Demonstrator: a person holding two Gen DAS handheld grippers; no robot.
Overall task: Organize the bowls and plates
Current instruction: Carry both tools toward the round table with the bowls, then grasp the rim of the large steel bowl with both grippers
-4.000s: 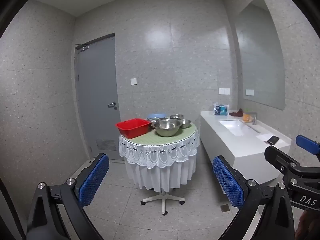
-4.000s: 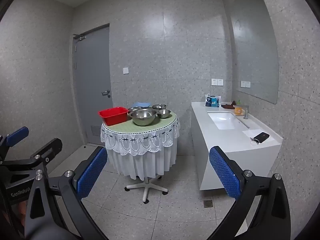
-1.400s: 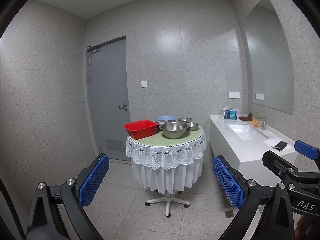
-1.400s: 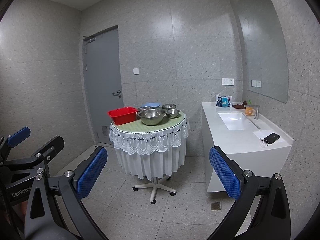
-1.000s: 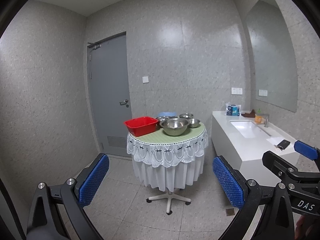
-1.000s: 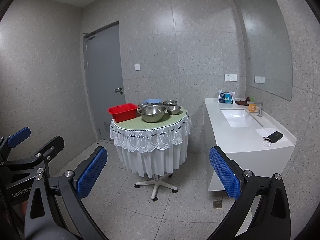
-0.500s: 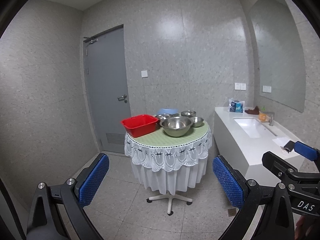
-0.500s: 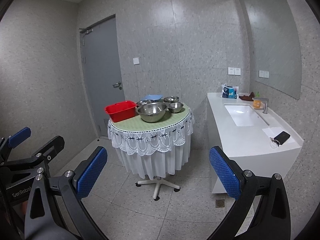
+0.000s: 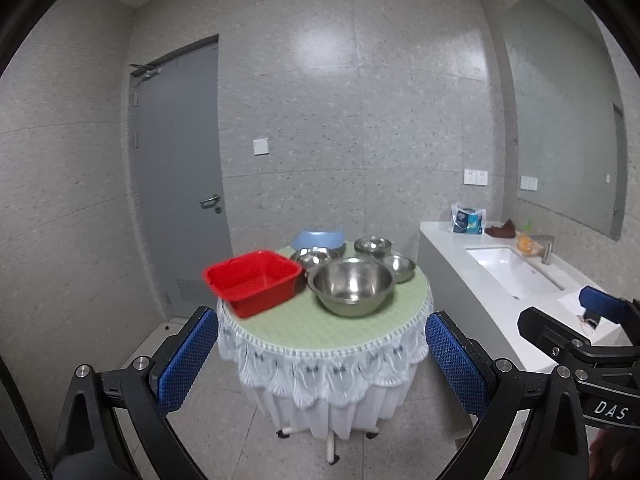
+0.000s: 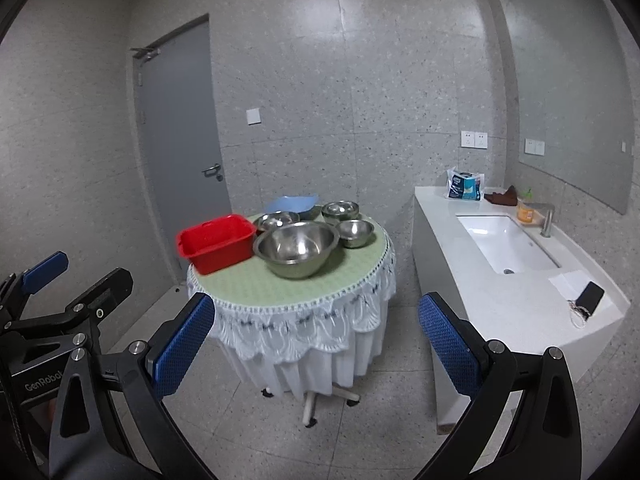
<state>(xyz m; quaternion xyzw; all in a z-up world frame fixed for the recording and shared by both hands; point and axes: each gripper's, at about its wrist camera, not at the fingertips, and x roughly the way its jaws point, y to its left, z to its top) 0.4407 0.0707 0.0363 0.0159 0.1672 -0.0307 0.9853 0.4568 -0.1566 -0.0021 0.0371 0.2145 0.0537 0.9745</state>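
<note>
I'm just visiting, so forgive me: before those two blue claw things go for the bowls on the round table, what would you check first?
1. Left gripper jaws open and empty: ok.
2. Right gripper jaws open and empty: ok.
3. Within reach of the round table: not ok, both hang short of it.
4. Big steel bowl upright and free on top: ok.
5. Red tub fully on the table: cannot tell, it sits at the edge.
6. Any plates present: cannot tell.

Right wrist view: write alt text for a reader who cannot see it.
A round table with a lace-edged cloth holds a red tub, a large steel bowl, smaller steel bowls and a blue basin. The open right hand-held gripper frames it from a distance; a white sink counter stands to the right.
</note>
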